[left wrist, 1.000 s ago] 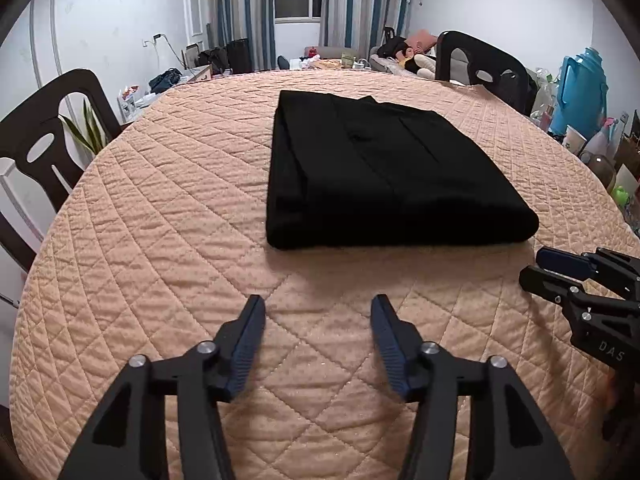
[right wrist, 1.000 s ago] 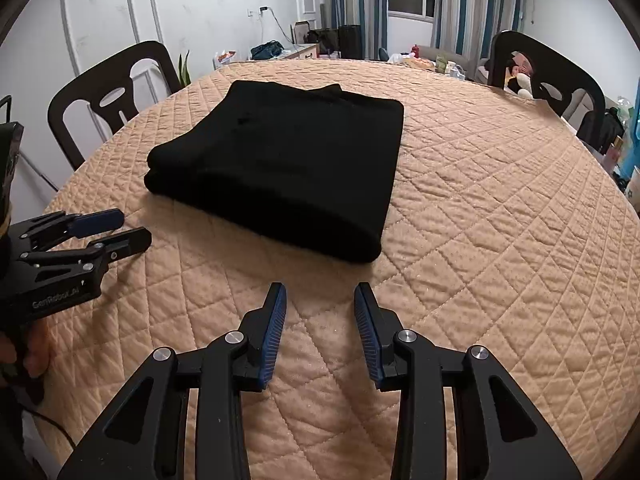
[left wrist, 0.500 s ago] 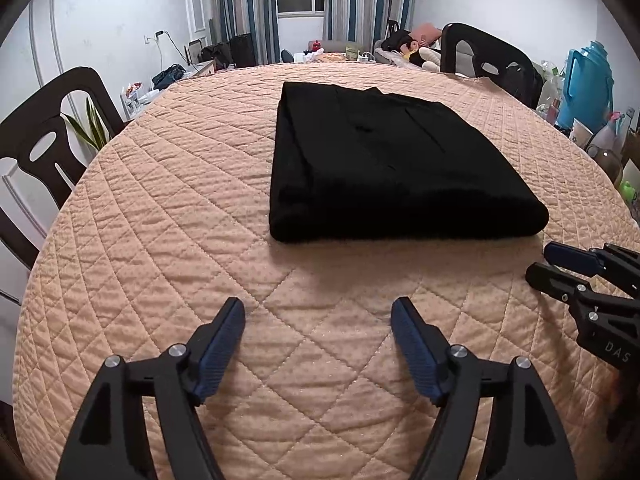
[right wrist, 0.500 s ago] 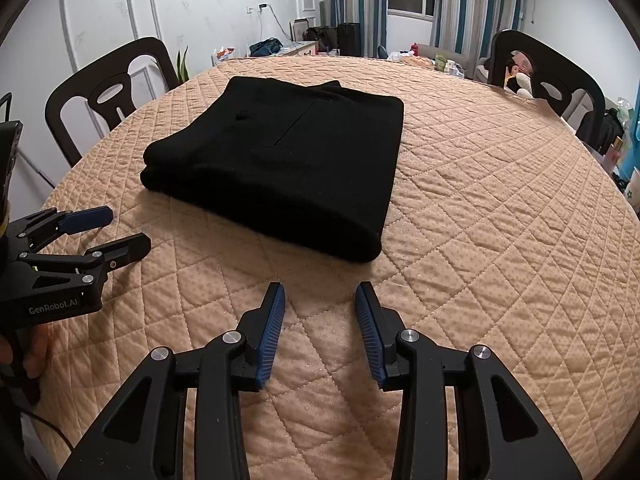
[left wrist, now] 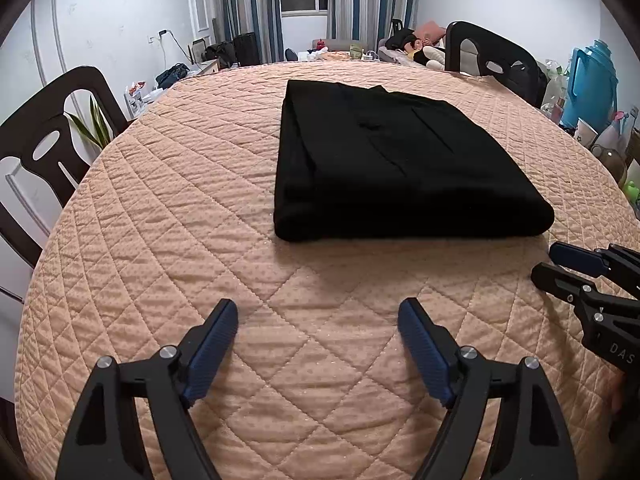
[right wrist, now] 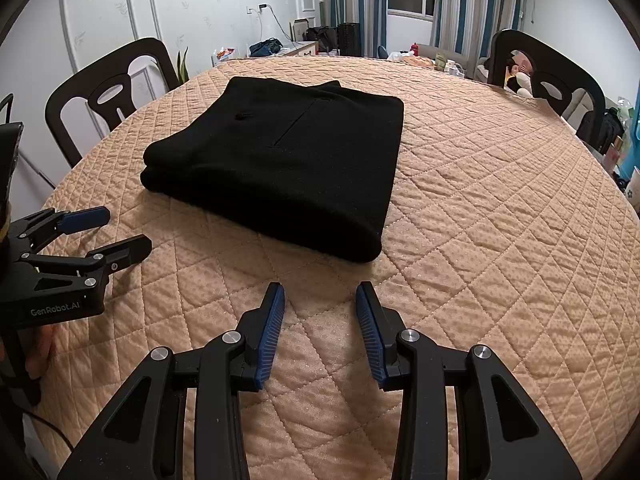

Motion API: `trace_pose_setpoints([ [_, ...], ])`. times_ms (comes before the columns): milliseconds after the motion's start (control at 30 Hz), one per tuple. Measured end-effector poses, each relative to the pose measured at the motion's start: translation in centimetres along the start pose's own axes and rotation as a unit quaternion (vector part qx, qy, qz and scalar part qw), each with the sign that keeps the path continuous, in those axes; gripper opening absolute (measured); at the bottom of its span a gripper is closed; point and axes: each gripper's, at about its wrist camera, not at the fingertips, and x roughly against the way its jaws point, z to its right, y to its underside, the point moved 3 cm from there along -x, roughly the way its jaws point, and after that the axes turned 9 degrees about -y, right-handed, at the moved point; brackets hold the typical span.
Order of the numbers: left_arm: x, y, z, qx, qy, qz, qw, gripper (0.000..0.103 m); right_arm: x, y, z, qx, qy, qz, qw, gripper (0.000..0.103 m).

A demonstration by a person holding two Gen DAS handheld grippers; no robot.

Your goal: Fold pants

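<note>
Black pants (left wrist: pixel 400 168) lie folded into a thick, neat rectangle on the quilted peach table cover (left wrist: pixel 160 240), ahead of both grippers and clear of them. Left gripper (left wrist: pixel 318 320): jaws wide, just been opening, nothing between them. Right gripper (right wrist: pixel 320 300): jaws moderately parted, empty. Dark chairs (right wrist: pixel 108 92) stand beyond the table edge.

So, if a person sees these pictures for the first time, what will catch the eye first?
First, the black pants, folded into a neat rectangle in the middle of the round table's peach quilted cover. Then the two open, empty tools near the front edge: the left tool, whose jaws have just been opening, and the right tool.
</note>
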Motion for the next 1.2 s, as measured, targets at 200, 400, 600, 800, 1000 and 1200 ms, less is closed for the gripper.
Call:
trace_pose_setpoints([
  [200, -0.02, 0.03, 0.02, 0.0, -0.002, 0.0, 1.0, 0.086, 0.02, 0.0, -0.04, -0.001, -0.001, 0.0, 1.0, 0.038],
  [400, -0.02, 0.03, 0.01, 0.0, -0.002, 0.0, 1.0, 0.086, 0.03, 0.0, -0.03, -0.001, -0.001, 0.0, 1.0, 0.038],
  [600, -0.06, 0.04, -0.01, 0.0, -0.001, 0.0, 1.0, 0.087, 0.02, 0.0, -0.03, -0.002, -0.002, 0.001, 1.0, 0.038],
  [800, -0.09, 0.09, -0.04, 0.002, 0.0, -0.001, 1.0, 0.087, 0.01, 0.02, -0.06, -0.002, -0.002, 0.001, 1.0, 0.038],
  [1000, -0.07, 0.12, -0.02, 0.001, 0.0, -0.001, 1.0, 0.087, 0.01, 0.01, -0.02, -0.002, -0.002, 0.001, 1.0, 0.038],
  [1200, -0.08, 0.11, -0.05, 0.002, 0.0, -0.001, 1.0, 0.088, 0.01, 0.01, -0.02, -0.002, -0.002, 0.001, 1.0, 0.038],
])
